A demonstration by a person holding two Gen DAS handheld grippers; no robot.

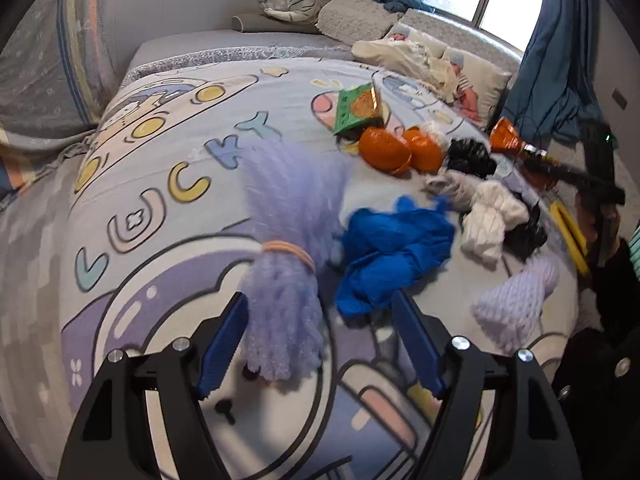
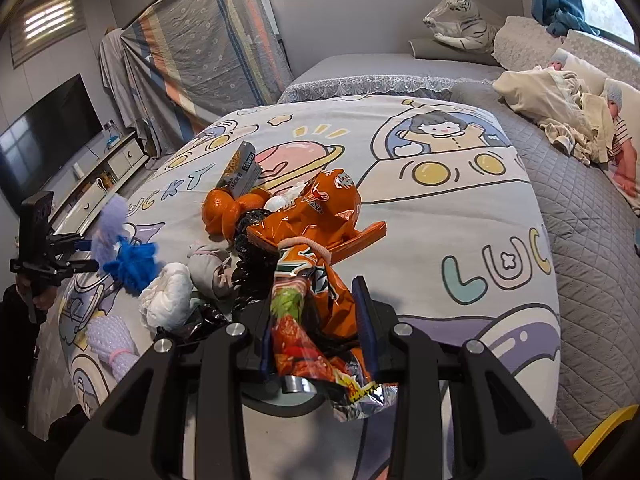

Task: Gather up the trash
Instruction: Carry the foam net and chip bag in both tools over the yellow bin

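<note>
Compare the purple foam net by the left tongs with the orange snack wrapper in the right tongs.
The purple foam net is soft, matte mesh; the orange snack wrapper is glossy crinkled foil. The net sits between open left tongs; the wrapper is clamped in the right tongs. Each has a band around it.

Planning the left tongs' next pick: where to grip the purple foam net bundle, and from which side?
Grip the purple foam net bundle at its waist, on the pink band, where it is narrowest. Come in from the near end along its length: the left tongs are open, the near tail already between them.
</note>
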